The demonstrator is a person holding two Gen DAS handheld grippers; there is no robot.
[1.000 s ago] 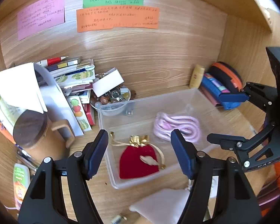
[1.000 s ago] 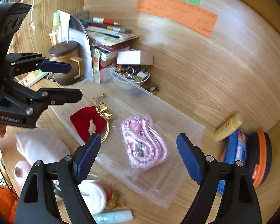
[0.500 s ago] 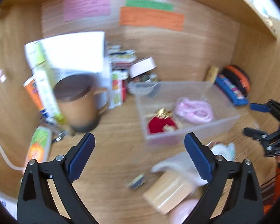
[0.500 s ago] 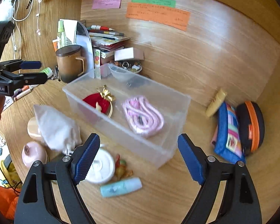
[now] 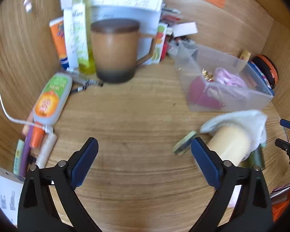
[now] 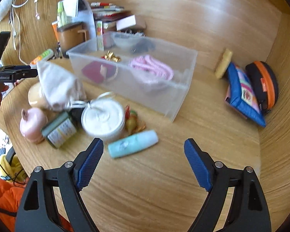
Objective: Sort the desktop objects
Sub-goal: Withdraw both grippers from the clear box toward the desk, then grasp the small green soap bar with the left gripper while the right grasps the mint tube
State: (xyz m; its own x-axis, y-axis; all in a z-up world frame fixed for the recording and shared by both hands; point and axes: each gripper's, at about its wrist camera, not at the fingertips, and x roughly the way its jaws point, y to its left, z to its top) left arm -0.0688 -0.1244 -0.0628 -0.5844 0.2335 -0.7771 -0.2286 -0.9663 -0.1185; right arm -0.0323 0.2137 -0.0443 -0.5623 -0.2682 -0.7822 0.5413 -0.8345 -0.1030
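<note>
A clear plastic bin (image 6: 176, 94) (image 5: 261, 98) on the wooden desk holds a red velvet pouch (image 6: 94, 71) and a pink coiled cord (image 6: 152, 67). In front of it lie a white cloth bag (image 6: 58, 85), a white round tin (image 6: 103, 117), a mint tube (image 6: 133, 144), a pink jar (image 6: 31, 123) and a green-labelled box (image 6: 59, 129). My right gripper (image 6: 143, 154) is open over bare desk just right of the mint tube, holding nothing. My left gripper (image 5: 144, 154) is open and empty over bare wood, with a cream cylinder (image 5: 230, 145) under the cloth bag (image 5: 241, 119) beside its right finger.
A brown lidded mug (image 5: 114, 50) stands at the back left among tubes, papers and books. A white bottle with an orange label (image 5: 52, 98) and pens lie at the left. A blue pouch (image 6: 243, 94) and an orange-rimmed case (image 6: 264, 85) lean at the right wall.
Both grippers have drawn back and down from over the bin toward the desk's front. The left jaws have spread wider and swung left toward the mug. Neither took hold of anything.
</note>
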